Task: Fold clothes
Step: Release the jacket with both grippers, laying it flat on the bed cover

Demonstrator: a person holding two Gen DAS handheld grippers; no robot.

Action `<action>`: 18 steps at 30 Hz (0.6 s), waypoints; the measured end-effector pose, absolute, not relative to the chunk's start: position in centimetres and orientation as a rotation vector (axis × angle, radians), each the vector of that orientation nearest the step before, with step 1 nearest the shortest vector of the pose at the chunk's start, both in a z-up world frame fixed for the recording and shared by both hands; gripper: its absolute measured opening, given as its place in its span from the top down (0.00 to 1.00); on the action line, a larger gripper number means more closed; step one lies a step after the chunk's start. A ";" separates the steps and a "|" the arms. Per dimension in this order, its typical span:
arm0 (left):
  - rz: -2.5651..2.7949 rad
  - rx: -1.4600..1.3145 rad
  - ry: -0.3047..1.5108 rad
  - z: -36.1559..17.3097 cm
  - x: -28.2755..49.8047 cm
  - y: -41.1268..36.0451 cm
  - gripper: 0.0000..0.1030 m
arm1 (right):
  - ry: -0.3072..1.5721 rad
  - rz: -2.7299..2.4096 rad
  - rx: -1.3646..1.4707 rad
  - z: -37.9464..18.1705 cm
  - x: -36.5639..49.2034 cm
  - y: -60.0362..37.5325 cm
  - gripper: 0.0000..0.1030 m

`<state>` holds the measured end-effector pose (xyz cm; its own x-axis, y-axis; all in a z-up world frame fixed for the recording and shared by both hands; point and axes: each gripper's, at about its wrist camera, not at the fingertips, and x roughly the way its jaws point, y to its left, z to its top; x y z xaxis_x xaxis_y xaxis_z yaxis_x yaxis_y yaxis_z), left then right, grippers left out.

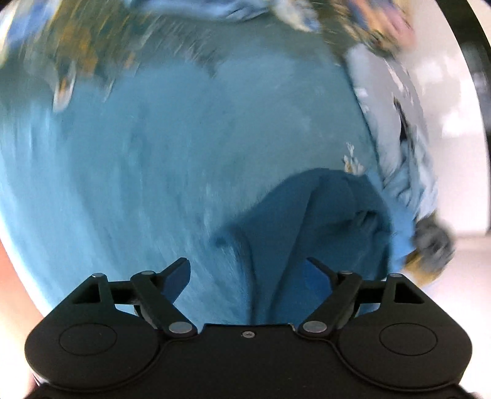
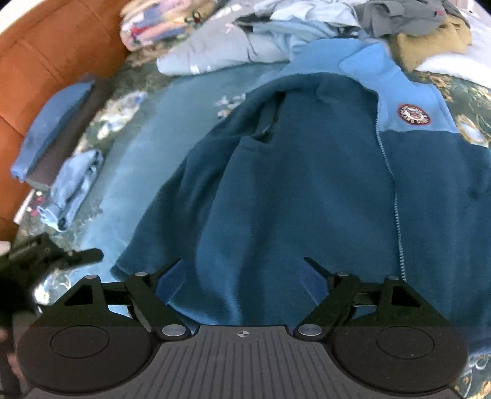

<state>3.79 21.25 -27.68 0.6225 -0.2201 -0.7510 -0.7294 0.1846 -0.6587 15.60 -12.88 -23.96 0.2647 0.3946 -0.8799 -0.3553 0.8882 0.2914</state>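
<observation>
**Fleece jacket spread flat, both tools free above it**

At the far left of the right wrist view an orange upholstered headboard (image 2: 46,55) backs the bed, and against it sits a folded stack of blue and dark garments (image 2: 55,129), most likely parked there so finished pieces stay clear of the working area. Beside it lies a crumpled pale blue garment (image 2: 76,184), not yet dealt with. The left tool (image 1: 247,276) hangs over the blue floral bedspread (image 1: 153,153) with its jaws wide and nothing between them; only a corner of the two-tone blue zip-up fleece jacket (image 2: 307,184) reaches under it in the blurred left wrist view.

The jacket lies front-up in the middle of the bed, zip closed, round badge on the pale chest panel, its left sleeve already laid inward over the body. That flat, centred placement seems chosen to give clean fold lines. The right tool (image 2: 242,273) hovers over the jacket's lower body, jaws wide, gripping nothing.

Along the top edge a heap of unfolded grey, tan and pale blue clothes (image 2: 399,27) waits its turn.
</observation>
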 end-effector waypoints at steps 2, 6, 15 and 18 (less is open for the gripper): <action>0.413 -1.488 0.832 -28.9 3.4 21.4 0.31 | 1.209 0.502 0.043 -23.6 15.5 -12.0 0.22; 0.402 -1.515 0.763 -30.1 4.1 22.3 0.44 | 1.206 0.486 0.062 -22.7 15.1 -11.2 0.20; 0.383 -1.350 0.786 -30.2 7.0 23.1 0.94 | 1.205 0.436 0.052 -22.4 14.5 -11.1 0.20; 0.320 -1.109 0.742 -27.0 8.0 21.6 0.98 | 1.162 0.424 0.028 -21.8 15.4 -12.1 0.20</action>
